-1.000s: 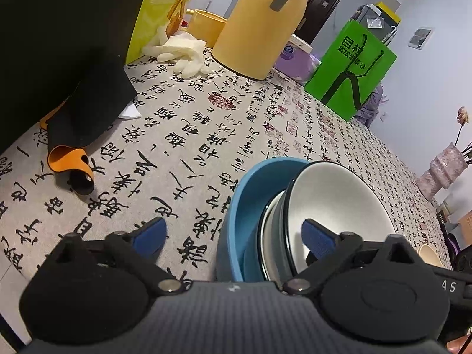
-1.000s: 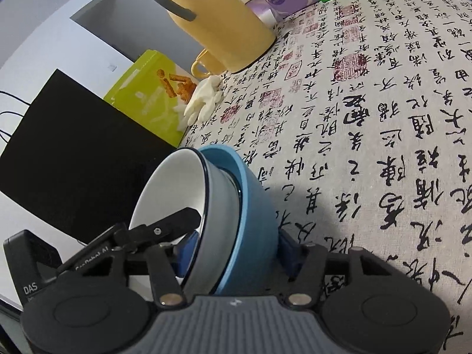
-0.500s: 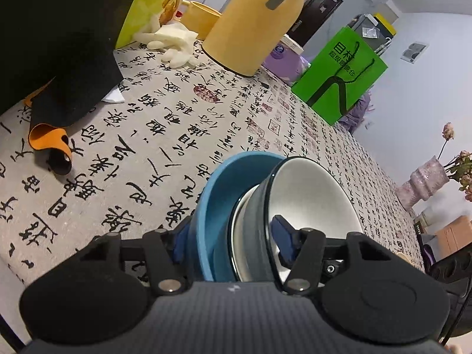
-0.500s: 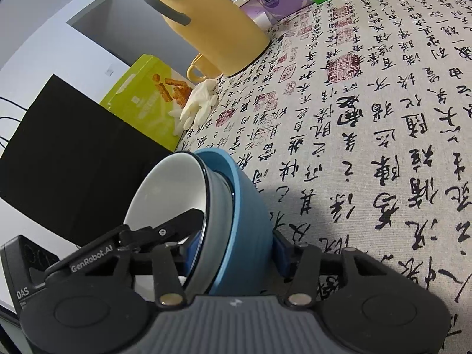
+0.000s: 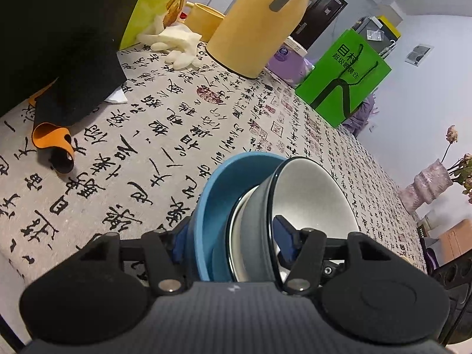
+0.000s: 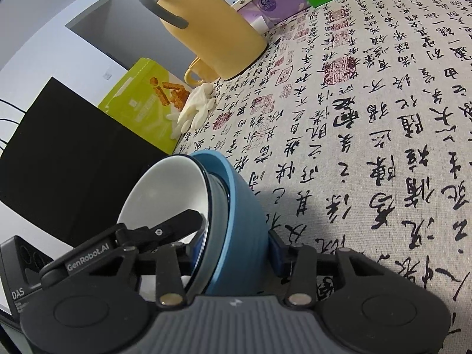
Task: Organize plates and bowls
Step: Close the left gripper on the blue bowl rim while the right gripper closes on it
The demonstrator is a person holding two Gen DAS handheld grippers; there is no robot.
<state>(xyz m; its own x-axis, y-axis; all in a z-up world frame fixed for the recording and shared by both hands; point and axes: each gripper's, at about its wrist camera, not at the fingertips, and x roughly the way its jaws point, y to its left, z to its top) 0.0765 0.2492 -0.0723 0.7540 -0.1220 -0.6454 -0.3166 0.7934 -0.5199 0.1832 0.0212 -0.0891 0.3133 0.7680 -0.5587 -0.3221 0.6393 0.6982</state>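
Note:
A nested stack of bowls stands tipped on its side over the calligraphy-print tablecloth (image 5: 165,135). The outer one is a blue bowl (image 5: 211,206) (image 6: 244,203). The inner one is a dark grey bowl (image 5: 255,224) with a pale inside (image 6: 165,194). My left gripper (image 5: 231,237) is shut on the stack, one pad on the blue outside and the other inside the grey bowl. My right gripper (image 6: 233,252) clamps the same stack from the opposite side. Its jaws are closing, with its right pad against the blue wall. The left gripper's finger (image 6: 159,231) shows inside the bowl in the right wrist view.
At the back stand a yellow thermos jug (image 5: 259,20), a yellow mug (image 5: 203,17), white gloves (image 5: 177,44), a lime box (image 5: 165,3) and a purple tissue pack (image 5: 287,59). A black bag (image 5: 53,44) is at the left, a green bag (image 5: 345,76) and a vase (image 5: 427,188) at the right.
My left gripper went from wide open to clamped on the bowl stack. The right gripper's jaws narrowed on it. The stack now stands a little more upright on its edge.

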